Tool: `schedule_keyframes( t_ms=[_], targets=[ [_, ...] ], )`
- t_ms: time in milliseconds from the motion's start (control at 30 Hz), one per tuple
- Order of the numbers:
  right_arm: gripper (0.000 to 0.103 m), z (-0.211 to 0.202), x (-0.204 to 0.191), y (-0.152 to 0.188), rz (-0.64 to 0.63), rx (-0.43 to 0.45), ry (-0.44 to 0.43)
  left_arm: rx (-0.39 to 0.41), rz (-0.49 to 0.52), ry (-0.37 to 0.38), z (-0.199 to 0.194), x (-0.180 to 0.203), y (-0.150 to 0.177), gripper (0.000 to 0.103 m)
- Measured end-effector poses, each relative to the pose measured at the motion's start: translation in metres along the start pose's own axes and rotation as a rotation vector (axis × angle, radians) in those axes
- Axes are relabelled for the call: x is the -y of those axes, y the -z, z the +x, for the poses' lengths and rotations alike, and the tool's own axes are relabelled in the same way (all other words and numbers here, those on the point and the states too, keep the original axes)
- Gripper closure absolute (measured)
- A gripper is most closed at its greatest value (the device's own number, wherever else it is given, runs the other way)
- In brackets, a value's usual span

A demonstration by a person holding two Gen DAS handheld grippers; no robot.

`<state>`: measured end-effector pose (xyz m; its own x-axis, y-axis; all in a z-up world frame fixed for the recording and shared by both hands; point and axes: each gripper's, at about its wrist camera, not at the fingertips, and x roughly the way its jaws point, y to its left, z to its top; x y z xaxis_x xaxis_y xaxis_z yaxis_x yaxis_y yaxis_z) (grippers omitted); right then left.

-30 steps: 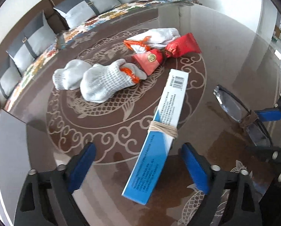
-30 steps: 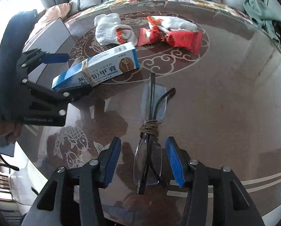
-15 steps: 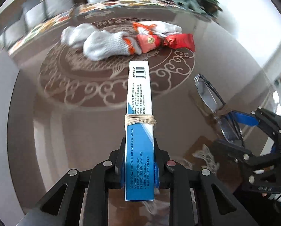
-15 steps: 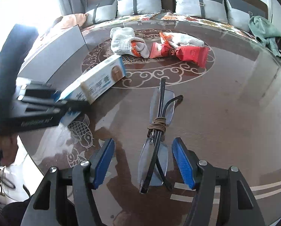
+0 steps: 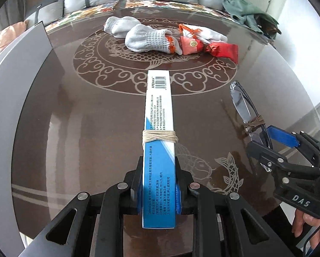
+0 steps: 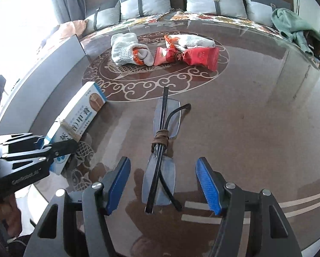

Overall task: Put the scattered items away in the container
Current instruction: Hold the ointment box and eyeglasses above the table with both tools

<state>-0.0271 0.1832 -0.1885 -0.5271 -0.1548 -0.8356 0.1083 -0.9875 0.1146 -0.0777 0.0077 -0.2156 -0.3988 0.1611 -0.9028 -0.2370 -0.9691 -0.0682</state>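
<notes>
My left gripper (image 5: pixel 159 194) is shut on the near end of a long blue-and-white box (image 5: pixel 159 128) tied with twine; the box (image 6: pixel 78 120) also shows at the left of the right wrist view. My right gripper (image 6: pixel 162 184) stands open astride folded glasses (image 6: pixel 162 150) bound with brown cord, its blue pads apart from the lenses. From the left wrist view the glasses (image 5: pixel 243 107) lie to the right of the box. Farther back on the glass table lie white knit gloves (image 5: pixel 149 39) with orange cuffs and red snack packets (image 5: pixel 222 50). A grey container wall (image 5: pixel 16 98) rises at the left.
A sofa with grey cushions (image 6: pixel 147 2) runs along the far side of the table. A green cloth (image 6: pixel 295 25) is heaped at the far right corner. A hand (image 5: pixel 305 229) grips the right tool's handle.
My left gripper has swung in line with the blue box and shut on its near end. The right gripper's jaws have widened a little around the glasses.
</notes>
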Motion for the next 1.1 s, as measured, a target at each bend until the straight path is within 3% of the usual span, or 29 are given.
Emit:
schedule_keyframes(
  t_ms=[267, 500, 1100],
  targets=[
    [0.039, 0.003, -0.015, 0.007, -0.070, 0.014, 0.063, -0.004, 0.002, -0.025, -0.001, 0.003, 0.002, 0.082],
    [0.038, 0.002, -0.016, 0.010, -0.050, 0.023, 0.116, -0.011, 0.004, -0.064, 0.000, 0.009, 0.002, 0.082],
    [0.038, -0.002, -0.012, 0.019, -0.012, 0.073, 0.122, -0.010, -0.016, -0.084, 0.000, 0.011, 0.003, 0.082]
  ],
)
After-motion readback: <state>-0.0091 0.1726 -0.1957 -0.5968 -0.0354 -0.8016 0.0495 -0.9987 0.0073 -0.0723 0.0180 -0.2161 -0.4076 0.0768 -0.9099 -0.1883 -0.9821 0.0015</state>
